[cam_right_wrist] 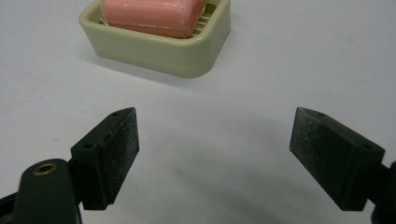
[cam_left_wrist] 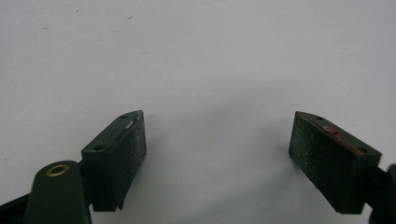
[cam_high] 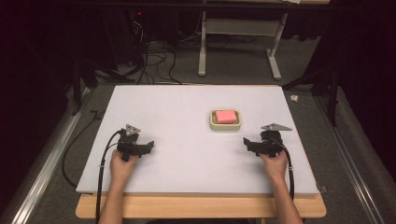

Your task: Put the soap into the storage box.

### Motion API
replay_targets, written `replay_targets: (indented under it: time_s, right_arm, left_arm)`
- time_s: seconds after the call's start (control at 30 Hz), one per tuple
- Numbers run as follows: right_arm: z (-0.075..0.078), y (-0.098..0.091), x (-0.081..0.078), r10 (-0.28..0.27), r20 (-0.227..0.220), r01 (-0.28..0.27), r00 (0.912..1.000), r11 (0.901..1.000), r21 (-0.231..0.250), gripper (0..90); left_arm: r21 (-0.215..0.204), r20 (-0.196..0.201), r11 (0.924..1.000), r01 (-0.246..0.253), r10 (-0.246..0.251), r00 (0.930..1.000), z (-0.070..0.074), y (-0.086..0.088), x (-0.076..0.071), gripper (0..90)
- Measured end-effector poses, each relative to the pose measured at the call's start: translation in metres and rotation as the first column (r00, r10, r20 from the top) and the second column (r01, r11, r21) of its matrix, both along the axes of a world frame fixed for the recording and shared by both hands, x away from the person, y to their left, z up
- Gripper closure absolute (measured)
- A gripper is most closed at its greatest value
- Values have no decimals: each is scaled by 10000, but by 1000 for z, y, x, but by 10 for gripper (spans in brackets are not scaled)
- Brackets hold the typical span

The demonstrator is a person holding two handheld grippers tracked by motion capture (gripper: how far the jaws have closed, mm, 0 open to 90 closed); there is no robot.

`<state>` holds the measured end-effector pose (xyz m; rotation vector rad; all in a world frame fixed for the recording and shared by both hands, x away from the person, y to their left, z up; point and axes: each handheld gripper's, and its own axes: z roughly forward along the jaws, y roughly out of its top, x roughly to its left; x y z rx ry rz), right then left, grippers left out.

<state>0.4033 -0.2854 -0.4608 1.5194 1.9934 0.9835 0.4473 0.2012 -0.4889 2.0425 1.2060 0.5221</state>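
Note:
A pink bar of soap (cam_high: 226,116) lies in a cream soap dish (cam_high: 214,123) right of the white board's middle. In the right gripper view the soap (cam_right_wrist: 152,15) and the dish (cam_right_wrist: 159,51) sit just ahead of my right gripper (cam_right_wrist: 215,140), which is open with nothing between its jaws. In the high view that right gripper (cam_high: 248,143) rests low at the right, a little in front of the dish. My left gripper (cam_high: 148,145) rests at the left, far from the dish. Its jaws stand wide apart over bare board, so the left gripper (cam_left_wrist: 217,140) is open and holds nothing.
The white board (cam_high: 177,107) lies on a wooden table (cam_high: 201,207). Beyond the far edge are cables (cam_high: 154,58) on the floor and a white table frame (cam_high: 238,42). Metal rails (cam_high: 42,163) run along both sides.

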Motion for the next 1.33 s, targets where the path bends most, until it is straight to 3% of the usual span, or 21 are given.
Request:
replay_targets:
  time_s: [0.8, 1.0, 1.33]
  right_arm:
    - [-13, 10, 7, -49, -229, 32, 9997, 9973, -731, 165]
    - [-22, 13, 10, -13, -598, -52, 9982, 9940, -1089, 156]
    - [-23, 13, 9, -26, -570, -37, 9984, 9940, -1094, 154]
  left_arm:
    - [-3, -2, 10000, 4, -4, 10000, 0, 0, 0, 193]
    - [3, -1, 10000, 1, -1, 10000, 0, 0, 0, 193]
    - [10, 5, 10000, 1, -1, 10000, 0, 0, 0, 193]
